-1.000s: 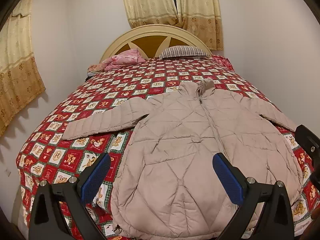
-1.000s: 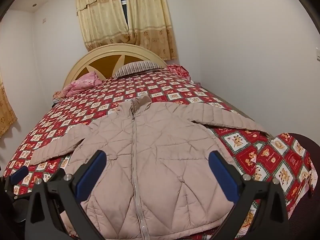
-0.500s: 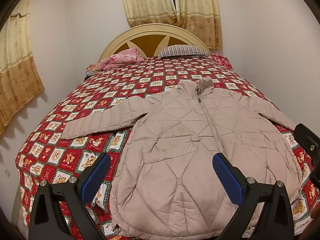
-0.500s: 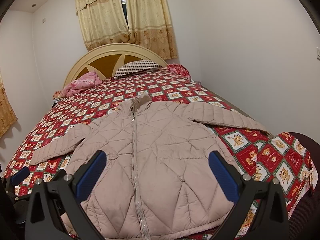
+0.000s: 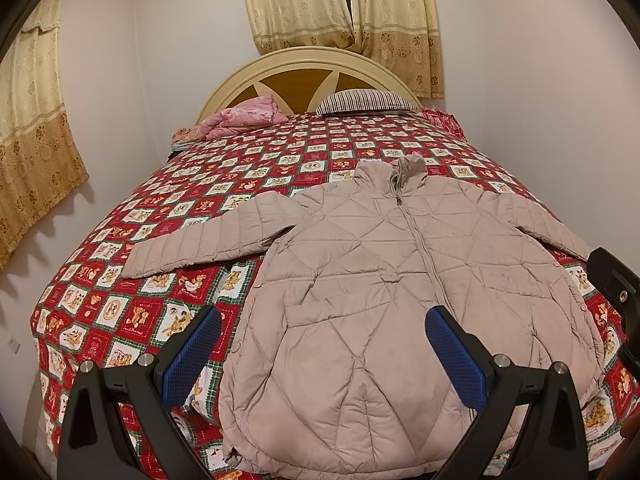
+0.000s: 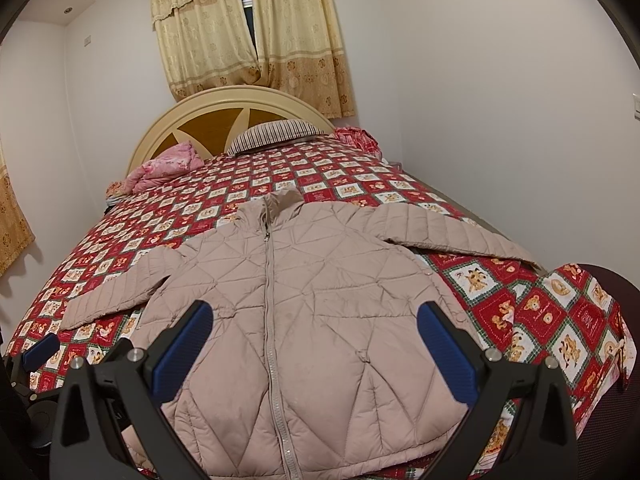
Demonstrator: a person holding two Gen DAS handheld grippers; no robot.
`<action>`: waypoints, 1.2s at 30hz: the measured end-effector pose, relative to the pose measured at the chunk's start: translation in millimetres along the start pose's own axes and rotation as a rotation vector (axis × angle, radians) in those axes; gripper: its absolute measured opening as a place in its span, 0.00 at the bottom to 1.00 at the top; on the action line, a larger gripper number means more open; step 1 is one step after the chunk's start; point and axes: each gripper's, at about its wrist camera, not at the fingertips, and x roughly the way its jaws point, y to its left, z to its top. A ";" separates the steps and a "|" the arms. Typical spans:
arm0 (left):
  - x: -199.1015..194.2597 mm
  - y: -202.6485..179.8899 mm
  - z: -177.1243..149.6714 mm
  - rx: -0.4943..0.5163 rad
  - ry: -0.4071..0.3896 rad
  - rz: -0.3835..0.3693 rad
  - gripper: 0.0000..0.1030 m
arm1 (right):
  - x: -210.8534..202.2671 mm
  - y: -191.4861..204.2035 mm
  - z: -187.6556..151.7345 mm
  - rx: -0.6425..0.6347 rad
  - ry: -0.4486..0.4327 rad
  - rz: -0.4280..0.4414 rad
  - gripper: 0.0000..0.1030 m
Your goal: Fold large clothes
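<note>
- Left wrist view: the left hand-held gripper (image 5: 323, 354) hangs above the hem, jaws spread wide, nothing between them.
- The quilted beige jacket (image 5: 384, 280) lies flat, zipped, sleeves out, on the bed (image 5: 240, 184).
- The right hand-held gripper (image 6: 314, 346) gapes empty over the jacket's lower half.
- A striped pillow (image 6: 276, 136) sits at the headboard.
</note>
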 end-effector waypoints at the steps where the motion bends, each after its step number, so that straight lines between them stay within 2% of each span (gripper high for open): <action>1: 0.0 -0.3 -0.2 0.001 0.000 0.000 0.99 | 0.0 -0.2 0.1 0.000 0.000 0.000 1.00; 36: 0.7 -1.6 -1.5 0.001 0.005 -0.001 0.99 | -0.8 2.9 -7.0 0.005 0.017 0.000 1.00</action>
